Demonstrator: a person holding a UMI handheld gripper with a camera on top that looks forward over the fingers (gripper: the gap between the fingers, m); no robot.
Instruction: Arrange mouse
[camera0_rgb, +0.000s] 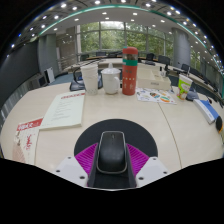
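A black computer mouse (112, 156) sits between my gripper's (112, 148) two fingers, its nose pointing ahead. The purple pads (87, 156) press against both of its sides, so the gripper is shut on it. Under and just ahead of the mouse lies a dark round mat (112, 128) on the pale table (170, 125). I cannot tell whether the mouse rests on the mat or is held just above it.
Beyond the mat stand a white cup (110, 80), a tall red tumbler (130, 72) and a white jug (90, 77). A booklet (63, 110) and a red-and-white leaflet (25, 128) lie to the left. Papers (150, 96) and a green bottle (183, 88) are to the right.
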